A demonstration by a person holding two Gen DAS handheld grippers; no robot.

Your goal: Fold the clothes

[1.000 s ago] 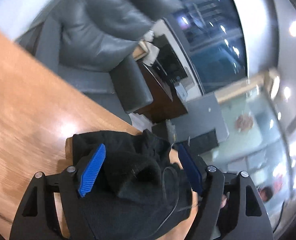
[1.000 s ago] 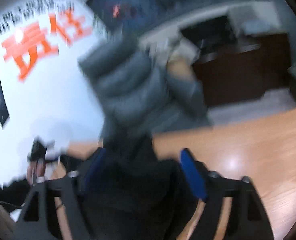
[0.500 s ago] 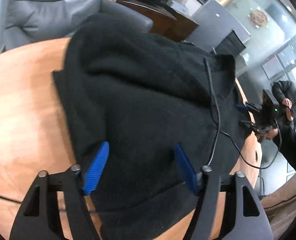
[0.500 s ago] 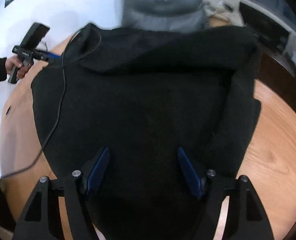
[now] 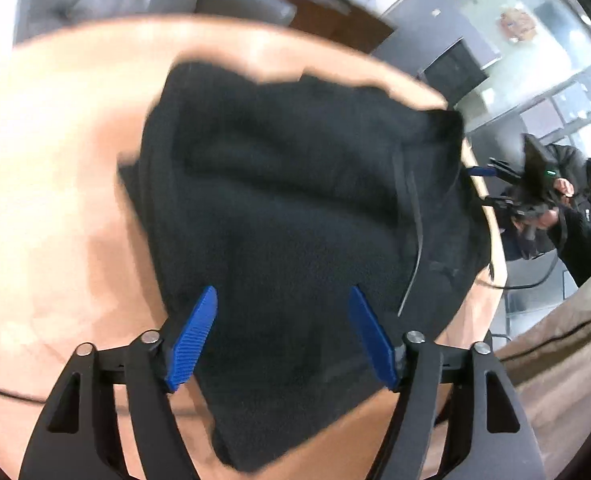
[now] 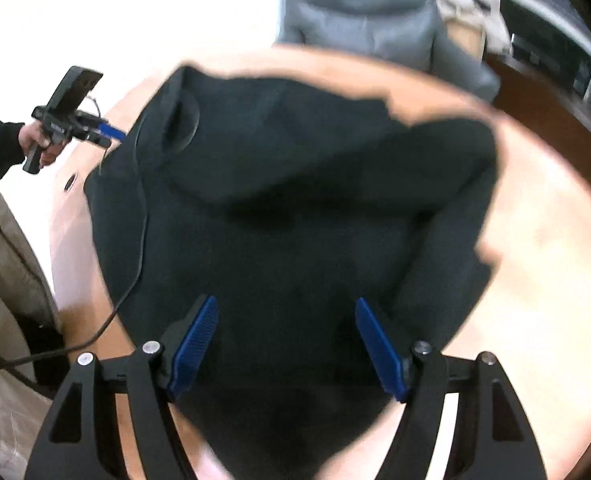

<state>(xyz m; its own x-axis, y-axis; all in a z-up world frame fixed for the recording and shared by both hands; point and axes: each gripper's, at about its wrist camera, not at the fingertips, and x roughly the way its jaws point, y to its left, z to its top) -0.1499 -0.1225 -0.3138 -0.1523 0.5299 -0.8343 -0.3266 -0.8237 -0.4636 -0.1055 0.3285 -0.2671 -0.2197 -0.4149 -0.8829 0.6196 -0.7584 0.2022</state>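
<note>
Both tongs gape over black garment (image 5: 295,208); grey armchair (image 6: 359,8) behind table (image 5: 55,160).

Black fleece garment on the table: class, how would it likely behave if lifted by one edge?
The black fleece garment would probably droop and unfold, since it already lies in soft rumpled folds. Its fuzzy surface likely grips well. It looks bulky yet fairly light.

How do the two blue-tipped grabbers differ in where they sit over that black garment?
The left gripper hovers over the black garment near its left edge, bare wooden table beside its left finger. The right gripper sits over the garment's middle, cloth under both fingers. Both are open, holding nothing.
</note>
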